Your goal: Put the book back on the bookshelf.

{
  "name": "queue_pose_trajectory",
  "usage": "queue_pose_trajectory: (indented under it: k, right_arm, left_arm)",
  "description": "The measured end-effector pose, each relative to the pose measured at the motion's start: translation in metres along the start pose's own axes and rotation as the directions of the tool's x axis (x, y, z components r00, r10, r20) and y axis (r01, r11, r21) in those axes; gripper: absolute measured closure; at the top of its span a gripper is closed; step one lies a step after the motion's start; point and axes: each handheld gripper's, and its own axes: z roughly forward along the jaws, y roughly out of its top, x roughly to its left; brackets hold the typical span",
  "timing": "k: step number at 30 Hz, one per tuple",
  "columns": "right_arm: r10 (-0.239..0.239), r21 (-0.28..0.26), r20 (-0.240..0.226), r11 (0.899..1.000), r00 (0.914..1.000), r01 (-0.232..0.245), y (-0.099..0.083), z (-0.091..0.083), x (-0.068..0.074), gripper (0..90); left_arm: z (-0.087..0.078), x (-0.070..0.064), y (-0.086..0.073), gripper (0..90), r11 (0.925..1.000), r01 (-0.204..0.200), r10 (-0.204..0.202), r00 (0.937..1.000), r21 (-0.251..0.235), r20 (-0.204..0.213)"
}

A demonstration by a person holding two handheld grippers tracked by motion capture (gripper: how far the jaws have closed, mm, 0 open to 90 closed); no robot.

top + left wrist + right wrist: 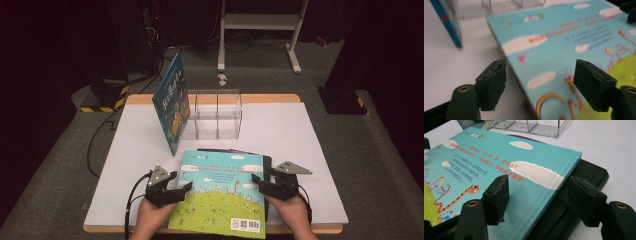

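A picture book (222,192) with a sky-blue and green cover lies flat near the table's front edge, on top of a dark book (267,165). My left gripper (181,181) is open at its left edge. In the left gripper view, that gripper (540,67) has one jaw outside the book (564,42) and one over the cover. My right gripper (262,177) is open at the right edge. In the right gripper view, this gripper (540,182) straddles the corner of the book (486,157), with the dark book (589,172) underneath.
A blue book (171,100) stands tilted against a clear acrylic divider box (215,115) at the back of the white table (290,130). A white frame (260,22) stands on the floor beyond. Cables trail at the left.
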Motion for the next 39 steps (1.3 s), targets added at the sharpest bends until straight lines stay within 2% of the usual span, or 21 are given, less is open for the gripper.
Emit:
queue_pose_trajectory:
  k: [3,5,7,10,12,18,19,21,24,27,34,36,39]
  right_arm:
    - [0.010,0.001,-0.009,1.000,0.9999,-0.010,-0.005,-0.007,0.001,31.0]
    - [0.019,0.003,-0.024,1.000,0.9995,-0.019,-0.009,-0.012,0.004,30.0]
    - [0.028,-0.005,-0.043,1.000,0.9987,-0.028,-0.013,-0.015,0.009,29.9]
    - [0.027,0.020,-0.071,0.999,0.9971,-0.025,-0.013,-0.015,0.015,31.3]
    - [0.020,0.020,-0.052,1.000,0.9984,-0.019,-0.013,-0.012,0.017,31.3]
    - [0.002,0.008,-0.022,1.000,0.9998,-0.001,-0.007,-0.008,0.015,34.3]
    - [0.008,0.011,-0.025,1.000,0.9997,-0.008,-0.007,-0.008,0.014,34.2]
    - [0.020,0.014,-0.029,1.000,0.9994,-0.019,-0.007,-0.007,0.013,33.8]
    - [0.046,0.026,-0.062,0.999,0.9970,-0.045,-0.012,-0.008,0.013,28.2]
    - [0.069,0.033,-0.072,0.997,0.9951,-0.066,-0.014,-0.008,0.016,23.5]
    - [0.062,0.033,-0.031,0.998,0.9976,-0.061,-0.009,-0.007,0.017,26.8]
    - [0.065,0.033,-0.024,0.997,0.9976,-0.064,-0.007,-0.006,0.016,27.2]
    - [0.067,0.030,-0.013,0.997,0.9976,-0.067,-0.005,-0.003,0.011,27.7]
  left_arm:
    - [-0.008,0.007,-0.006,24.0,0.9955,0.090,-0.091,0.9940,0.029,0.059]
    - [-0.007,0.005,-0.010,25.0,0.9908,0.122,-0.127,0.9874,0.058,0.095]
    - [-0.005,0.003,-0.012,20.3,0.9925,0.107,-0.112,0.9903,0.059,0.082]
    - [-0.006,0.001,-0.013,20.4,0.9952,0.092,-0.095,0.9919,0.035,0.084]
    - [-0.007,-0.001,-0.012,20.5,0.9961,0.080,-0.083,0.9935,0.037,0.078]
    - [-0.005,0.000,-0.011,20.5,0.9957,0.082,-0.085,0.9933,0.042,0.078]
    - [-0.006,-0.001,-0.011,20.5,0.9968,0.070,-0.073,0.9943,0.037,0.078]
    - [-0.006,-0.002,-0.012,20.5,0.9968,0.076,-0.078,0.9941,0.026,0.076]
    - [-0.007,-0.002,-0.014,20.7,0.9969,0.077,-0.078,0.9940,0.016,0.077]
    - [-0.006,-0.003,-0.013,20.7,0.9961,0.088,-0.088,0.9936,0.011,0.070]
    - [-0.004,-0.003,-0.012,20.8,0.9963,0.080,-0.081,0.9951,0.031,0.057]
    - [-0.001,-0.005,-0.012,20.8,0.9956,0.091,-0.092,0.9943,0.022,0.055]
    - [0.003,-0.007,-0.009,20.8,0.9966,0.079,-0.080,0.9952,0.026,0.056]
